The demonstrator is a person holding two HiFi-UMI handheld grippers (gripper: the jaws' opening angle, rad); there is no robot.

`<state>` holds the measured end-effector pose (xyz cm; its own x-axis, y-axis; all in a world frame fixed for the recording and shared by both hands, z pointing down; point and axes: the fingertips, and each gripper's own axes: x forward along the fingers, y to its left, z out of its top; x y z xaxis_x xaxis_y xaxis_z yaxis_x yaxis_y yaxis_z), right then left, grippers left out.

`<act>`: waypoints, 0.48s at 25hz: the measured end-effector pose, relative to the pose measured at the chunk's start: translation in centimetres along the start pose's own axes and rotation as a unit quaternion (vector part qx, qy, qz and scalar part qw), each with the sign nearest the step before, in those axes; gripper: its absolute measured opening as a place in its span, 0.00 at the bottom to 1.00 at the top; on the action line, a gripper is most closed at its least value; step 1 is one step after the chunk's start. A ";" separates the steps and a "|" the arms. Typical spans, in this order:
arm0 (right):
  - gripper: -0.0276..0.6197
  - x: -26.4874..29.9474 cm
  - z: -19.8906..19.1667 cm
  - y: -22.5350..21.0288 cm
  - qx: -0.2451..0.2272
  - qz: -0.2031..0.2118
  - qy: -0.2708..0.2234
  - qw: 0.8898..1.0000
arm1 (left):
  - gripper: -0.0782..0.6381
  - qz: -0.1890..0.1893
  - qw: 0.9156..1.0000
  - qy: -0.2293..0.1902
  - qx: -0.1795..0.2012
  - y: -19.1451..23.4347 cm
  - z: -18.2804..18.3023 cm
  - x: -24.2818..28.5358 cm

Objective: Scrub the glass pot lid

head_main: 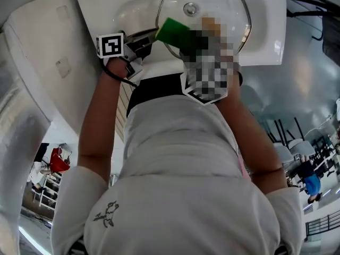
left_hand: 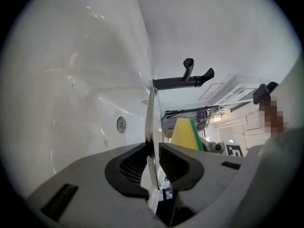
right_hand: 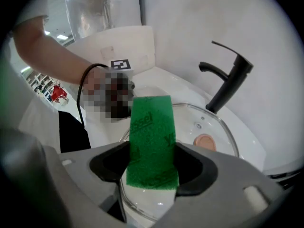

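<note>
The glass pot lid [head_main: 228, 9] stands tilted over the white sink [head_main: 265, 36], its tan knob [right_hand: 204, 141] facing my right gripper. My left gripper [left_hand: 153, 148] is shut on the lid's steel rim, which runs edge-on between its pads; in the head view the left gripper [head_main: 150, 37] grips the rim's left side. My right gripper [right_hand: 152, 163] is shut on a green and yellow sponge [right_hand: 152, 137]. The sponge [head_main: 172, 32] lies with its green face toward me, against the lid's lower left part near the left gripper. In the left gripper view the sponge [left_hand: 185, 133] shows just behind the glass.
A black faucet [right_hand: 228, 80] rises at the basin's far side, close behind the lid. The sink drain [left_hand: 121, 124] sits in the bowl below. A white wall panel [head_main: 48, 62] stands to the left of the sink. The person's body fills the lower head view.
</note>
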<state>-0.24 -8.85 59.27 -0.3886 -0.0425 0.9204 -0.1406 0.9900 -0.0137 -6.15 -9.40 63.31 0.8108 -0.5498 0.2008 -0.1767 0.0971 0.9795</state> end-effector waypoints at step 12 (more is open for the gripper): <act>0.49 -2.0 -10.4 4.3 -0.045 0.012 0.072 0.996 | 0.22 0.031 1.000 -0.001 0.003 0.4 -0.2 -0.3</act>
<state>9.46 -3.09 61.42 -0.2561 -0.0058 0.9666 -0.0476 0.9988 -0.0066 -6.41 -9.05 63.61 0.7968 -0.5446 0.2617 -0.2300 0.1270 0.9649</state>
